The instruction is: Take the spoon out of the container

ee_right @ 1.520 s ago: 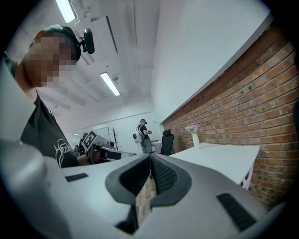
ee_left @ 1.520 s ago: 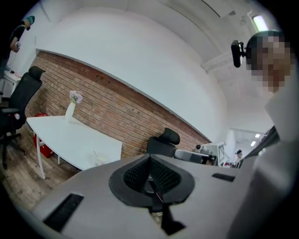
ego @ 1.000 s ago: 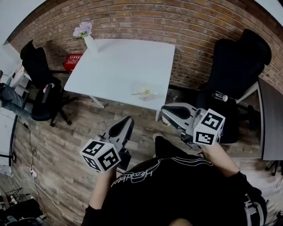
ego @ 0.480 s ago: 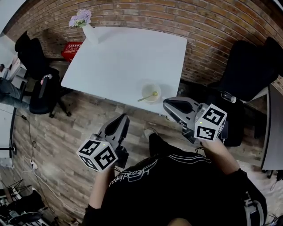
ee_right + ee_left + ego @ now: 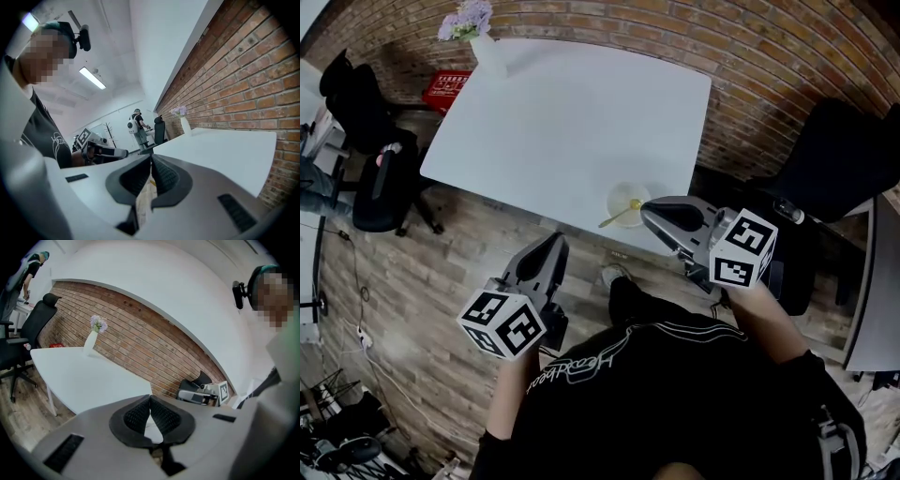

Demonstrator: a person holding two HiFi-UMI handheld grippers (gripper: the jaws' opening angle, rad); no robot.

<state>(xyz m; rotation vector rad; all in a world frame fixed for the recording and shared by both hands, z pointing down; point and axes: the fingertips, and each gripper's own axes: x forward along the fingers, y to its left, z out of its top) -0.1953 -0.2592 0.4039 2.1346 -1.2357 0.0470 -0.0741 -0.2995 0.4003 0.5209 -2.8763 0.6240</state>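
While the spoon [image 5: 622,215] sits in the container [image 5: 630,199], the right gripper [image 5: 646,212] hangs beside it, maybe touching; the left gripper [image 5: 557,242] is farther off. Both jaws are pressed together.

Bright even light; fisheye warp, dark corners.

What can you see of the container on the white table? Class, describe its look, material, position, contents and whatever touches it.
The container is a small, round, shallow bowl that looks like clear plastic or glass. It stands upright on the white table, close to the near edge by the right corner. A gold-coloured spoon rests in it, its handle slanting out over the rim toward the table edge. The right gripper, jaws together, is right beside it; contact cannot be told.
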